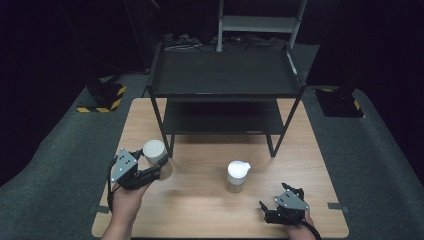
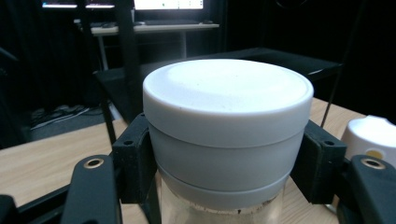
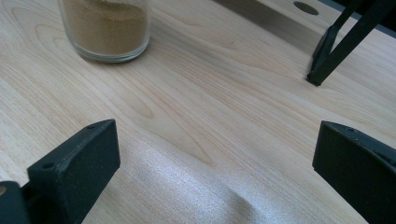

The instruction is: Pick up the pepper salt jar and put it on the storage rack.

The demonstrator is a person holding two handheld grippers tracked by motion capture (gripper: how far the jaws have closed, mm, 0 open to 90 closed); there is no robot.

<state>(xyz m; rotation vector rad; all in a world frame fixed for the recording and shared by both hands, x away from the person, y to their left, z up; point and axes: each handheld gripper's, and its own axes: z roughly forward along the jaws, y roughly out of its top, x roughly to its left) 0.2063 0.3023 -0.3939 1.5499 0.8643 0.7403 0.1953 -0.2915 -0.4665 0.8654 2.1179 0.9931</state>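
Honestly, my left gripper [image 2: 224, 182] clamps only the jar's white lid [image 2: 228, 100] — it may slip — while my right gripper [image 3: 210, 172] gapes empty.

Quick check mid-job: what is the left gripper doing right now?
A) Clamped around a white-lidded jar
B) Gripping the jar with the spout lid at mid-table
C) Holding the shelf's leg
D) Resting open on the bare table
A: in the left gripper view, the left gripper has its jaws pressed on both sides of the white-lidded jar, just under the lid; the spout-lid jar stands apart at mid-table.
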